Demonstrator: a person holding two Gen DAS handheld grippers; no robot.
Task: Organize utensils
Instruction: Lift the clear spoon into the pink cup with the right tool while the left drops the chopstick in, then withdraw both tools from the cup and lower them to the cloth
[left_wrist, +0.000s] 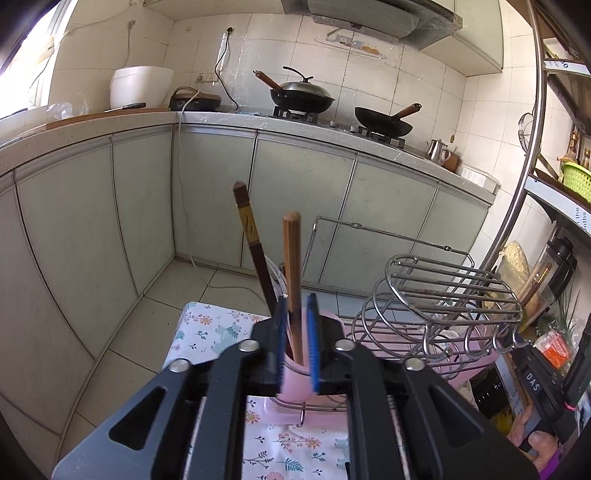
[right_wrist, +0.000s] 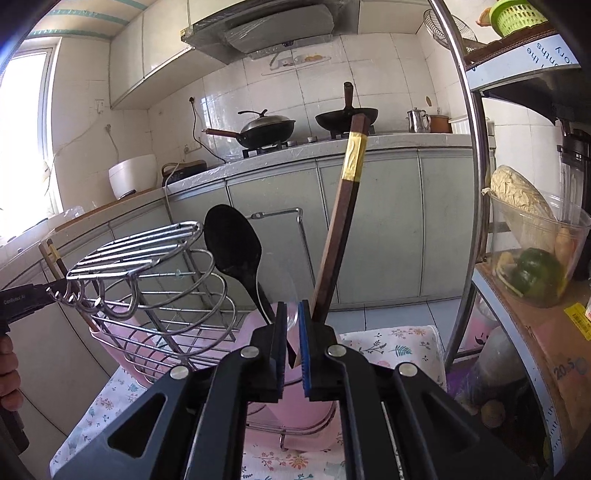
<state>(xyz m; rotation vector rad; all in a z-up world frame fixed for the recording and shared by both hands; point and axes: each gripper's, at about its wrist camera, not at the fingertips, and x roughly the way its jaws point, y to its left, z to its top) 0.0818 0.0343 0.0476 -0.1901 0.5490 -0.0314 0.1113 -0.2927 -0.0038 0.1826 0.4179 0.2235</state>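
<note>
Holding a light wooden chopstick (left_wrist: 292, 266) upright between nearly closed pads, the left gripper (left_wrist: 297, 343) stands over the pink holder (left_wrist: 293, 384) at the near end of the wire dish rack (left_wrist: 436, 295). The right gripper (right_wrist: 293, 343) pinches a dark gold-banded chopstick (right_wrist: 341, 229) above a second pink cup (right_wrist: 291, 410), beside the black spoon (right_wrist: 234, 251). Best to lower each stick straight into its cup before loosening, so neither tips out.
</note>
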